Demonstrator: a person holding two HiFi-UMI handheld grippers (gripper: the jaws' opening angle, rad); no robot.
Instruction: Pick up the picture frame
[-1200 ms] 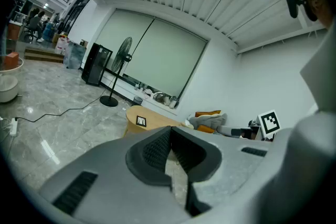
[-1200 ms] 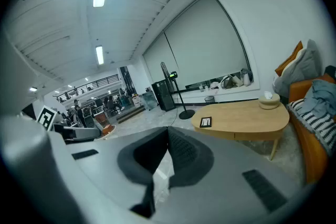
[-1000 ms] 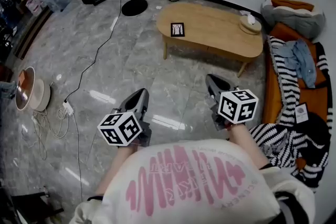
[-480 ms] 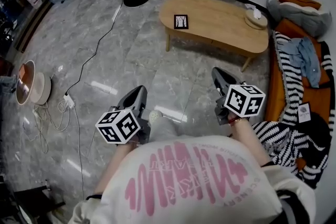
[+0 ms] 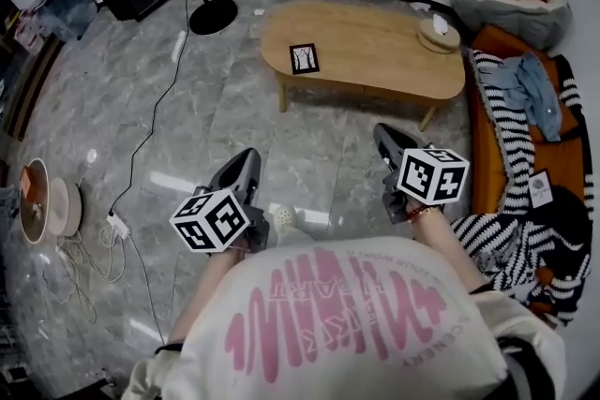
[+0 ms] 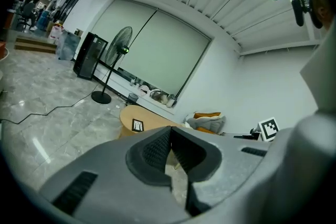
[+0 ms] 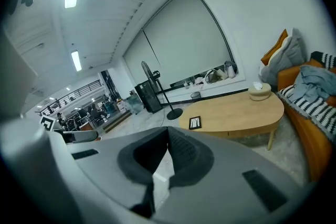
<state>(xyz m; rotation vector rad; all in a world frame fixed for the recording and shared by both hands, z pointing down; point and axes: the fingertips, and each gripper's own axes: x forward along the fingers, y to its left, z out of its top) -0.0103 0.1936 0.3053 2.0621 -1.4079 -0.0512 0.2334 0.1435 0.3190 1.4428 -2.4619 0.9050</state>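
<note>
One picture frame (image 5: 304, 58) is noted lying flat near the left end of the wooden counter (image 5: 375, 51), well apart from both grippers. The left hand-held gripper (image 5: 250, 156) and right hand-held gripper (image 5: 382, 136) are clenched on nothing, held over the floor. The fan (image 6: 119, 47) head is shown only in the gripper views. The frame's picture cannot be made out.

Marble floor (image 5: 141, 98), wooden table (image 5: 375, 51), orange sofa (image 5: 553, 164)

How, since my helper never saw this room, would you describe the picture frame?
Find the oval wooden coffee table beside the orange sofa. The picture frame lies flat near its left end: black-bordered, rectangular, unlike the round tissue holder opposite.
</note>
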